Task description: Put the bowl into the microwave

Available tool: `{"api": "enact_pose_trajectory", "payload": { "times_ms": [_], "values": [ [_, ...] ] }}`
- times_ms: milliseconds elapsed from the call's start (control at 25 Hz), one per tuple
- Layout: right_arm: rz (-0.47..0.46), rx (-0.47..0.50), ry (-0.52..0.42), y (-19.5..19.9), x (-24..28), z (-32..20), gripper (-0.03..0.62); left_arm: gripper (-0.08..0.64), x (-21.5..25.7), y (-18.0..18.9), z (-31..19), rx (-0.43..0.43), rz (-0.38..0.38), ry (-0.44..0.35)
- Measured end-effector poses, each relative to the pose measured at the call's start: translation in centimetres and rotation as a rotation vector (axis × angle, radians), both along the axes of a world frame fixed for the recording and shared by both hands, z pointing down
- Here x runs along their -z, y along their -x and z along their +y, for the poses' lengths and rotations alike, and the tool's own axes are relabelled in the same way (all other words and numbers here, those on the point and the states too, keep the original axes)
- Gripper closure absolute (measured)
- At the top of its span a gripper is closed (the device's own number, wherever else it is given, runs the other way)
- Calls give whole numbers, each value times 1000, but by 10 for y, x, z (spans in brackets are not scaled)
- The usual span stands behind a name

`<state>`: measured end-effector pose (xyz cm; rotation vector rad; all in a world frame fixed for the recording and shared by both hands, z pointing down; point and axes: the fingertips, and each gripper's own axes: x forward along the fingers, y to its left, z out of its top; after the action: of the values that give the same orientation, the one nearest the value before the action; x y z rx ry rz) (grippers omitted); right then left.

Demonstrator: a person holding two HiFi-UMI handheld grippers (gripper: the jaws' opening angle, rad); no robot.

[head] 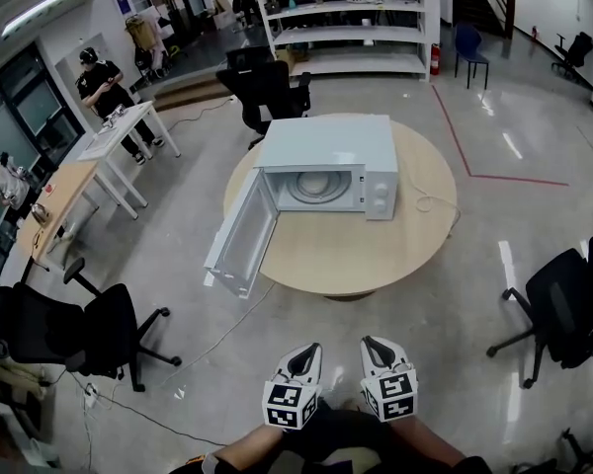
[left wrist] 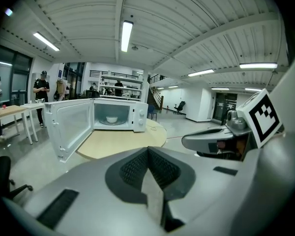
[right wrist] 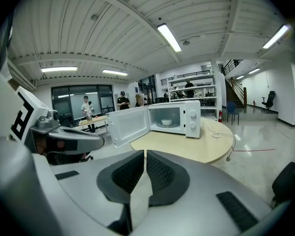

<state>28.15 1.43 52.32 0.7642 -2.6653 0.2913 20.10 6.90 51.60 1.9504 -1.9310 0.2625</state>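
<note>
A white microwave (head: 326,142) stands on a round wooden table (head: 341,255) with its door (head: 243,237) swung wide open to the left. Inside it, a small white bowl (head: 317,183) sits on the turntable; the bowl (left wrist: 111,119) also shows in the left gripper view, and the bowl (right wrist: 166,122) in the right gripper view. My left gripper (head: 304,355) and right gripper (head: 376,352) are side by side close to my body, well short of the table, both pointing toward the microwave. The left gripper (left wrist: 148,154) has its jaws together with nothing held. The right gripper (right wrist: 145,156) is likewise shut and holds nothing.
Black office chairs stand at the left (head: 79,329), at the right (head: 563,304) and behind the table (head: 272,92). A white power cord (head: 430,201) trails over the table's right side. A cable (head: 227,329) runs across the floor. Desks with people are far left; white shelves (head: 351,18) are at the back.
</note>
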Motion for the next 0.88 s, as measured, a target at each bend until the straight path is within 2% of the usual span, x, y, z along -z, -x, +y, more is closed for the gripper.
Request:
{"api": "enact_pose_trajectory", "payload": {
  "times_ms": [440,640,880],
  "values": [
    [15,-43,-3,18,5,43,563,512,9,27,47,-10,-21,-28],
    [27,-44,-6,37,12,77,563,512,13,54,81,19,-5,-29],
    [33,-58,-17,47,18,114,563,512,9,67,117,14,4,-27]
  ]
}}
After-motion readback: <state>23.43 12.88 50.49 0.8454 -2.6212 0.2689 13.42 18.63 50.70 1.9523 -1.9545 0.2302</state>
